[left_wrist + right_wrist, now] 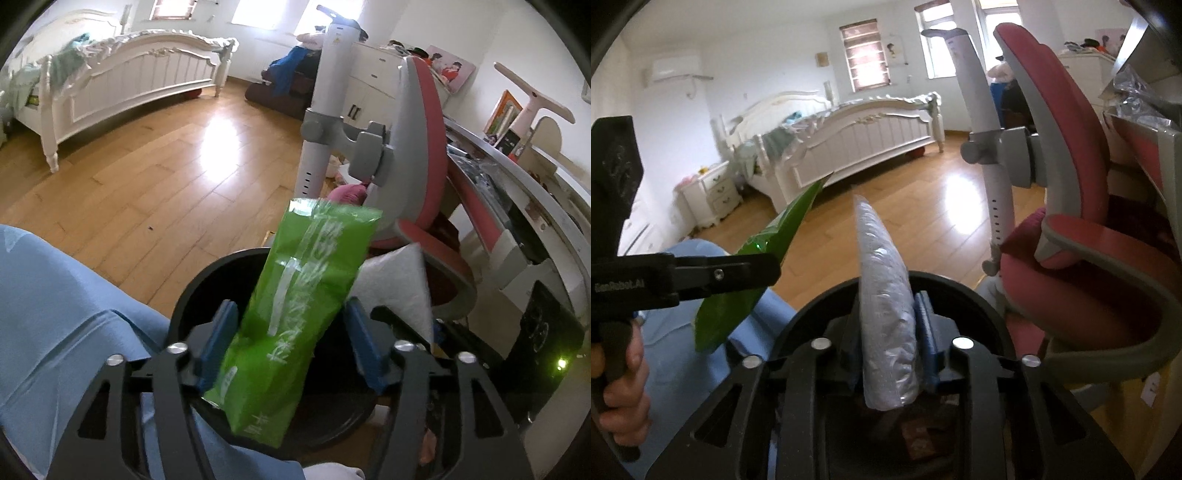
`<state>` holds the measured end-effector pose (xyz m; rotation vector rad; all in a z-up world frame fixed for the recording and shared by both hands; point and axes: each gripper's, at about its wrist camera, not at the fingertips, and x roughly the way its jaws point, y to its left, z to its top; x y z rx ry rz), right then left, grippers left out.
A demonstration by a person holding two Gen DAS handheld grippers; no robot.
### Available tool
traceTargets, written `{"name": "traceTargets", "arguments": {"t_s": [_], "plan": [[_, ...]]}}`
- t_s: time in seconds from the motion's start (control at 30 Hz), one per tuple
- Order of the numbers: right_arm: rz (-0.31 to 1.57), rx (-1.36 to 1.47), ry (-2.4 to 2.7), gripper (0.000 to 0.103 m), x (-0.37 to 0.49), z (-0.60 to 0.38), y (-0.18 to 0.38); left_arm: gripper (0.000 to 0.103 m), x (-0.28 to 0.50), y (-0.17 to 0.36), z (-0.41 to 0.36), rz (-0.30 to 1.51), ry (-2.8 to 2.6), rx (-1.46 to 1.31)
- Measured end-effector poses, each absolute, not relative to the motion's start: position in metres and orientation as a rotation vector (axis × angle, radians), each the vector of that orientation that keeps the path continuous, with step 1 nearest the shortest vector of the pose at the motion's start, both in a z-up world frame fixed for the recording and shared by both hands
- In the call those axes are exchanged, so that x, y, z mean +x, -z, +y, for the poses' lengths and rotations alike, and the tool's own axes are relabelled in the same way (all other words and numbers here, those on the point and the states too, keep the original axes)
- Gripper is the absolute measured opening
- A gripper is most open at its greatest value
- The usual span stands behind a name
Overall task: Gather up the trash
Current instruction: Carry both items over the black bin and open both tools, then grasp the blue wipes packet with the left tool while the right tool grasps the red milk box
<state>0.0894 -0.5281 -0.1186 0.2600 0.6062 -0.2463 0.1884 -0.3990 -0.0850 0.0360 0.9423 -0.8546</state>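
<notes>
Where the wooden floor (155, 155) runs from the one white bed (122, 77) to the one pink desk chair (417, 155), a single black round bin (192, 295) stands below both grippers, its rim showing in each wrist view, and the coming move turns on that drop: both pieces of trash hang right over its open mouth. Two pieces are counted, one to each hand. In the left wrist view, the green plastic packet (295, 295) stands between the blue pads of the left gripper (291, 343), long axis running up and away from the fingers, lower end pointing down into the bin; the jaws stand wide, with a clear gap on the right pad's side, and the left pad looks to be just beside the packet, so I judge it released or close to slipping free. On the right wrist view, the white-and-silver wrapper (886, 325) stands upright between the pads of the right gripper (890, 347), its pointed end up, its blunt end down over the bin; the jaws are partly apart, and whether the pads press on it I cannot tell. Neither hand is clearly the nearer; both sit over the rim. A person's hand (624, 369) grips the left tool's handle, blue sleeve beside it. Some brownish scrap already lies inside the bin.
</notes>
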Motion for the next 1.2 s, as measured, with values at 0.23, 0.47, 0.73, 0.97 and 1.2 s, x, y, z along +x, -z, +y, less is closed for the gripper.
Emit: {"name": "traceTargets", "arguments": {"t_s": [0.23, 0.47, 0.73, 0.97, 1.2], "plan": [[0.590, 0.261, 0.254, 0.068, 0.084, -0.525, 0.113, 0.080, 0.188, 0.074, -0.391, 0.939, 0.850, 0.017], [0.582, 0.246, 0.216, 0.072, 0.080, -0.503, 0.099, 0.090, 0.167, 0.044, -0.356, 0.877, 0.845, 0.007], [0.575, 0.197, 0.088, 0.072, 0.088, -0.442, 0.068, 0.090, 0.146, 0.009, -0.250, 0.780, 0.689, -0.010], [0.609, 0.165, -0.101, 0.073, 0.111, -0.364, 0.045, 0.090, 0.147, 0.026, -0.134, 0.808, 0.437, -0.011], [0.699, 0.141, -0.372, 0.073, 0.157, -0.270, 0.019, 0.090, 0.165, 0.068, -0.064, 0.922, 0.359, -0.043]]}}
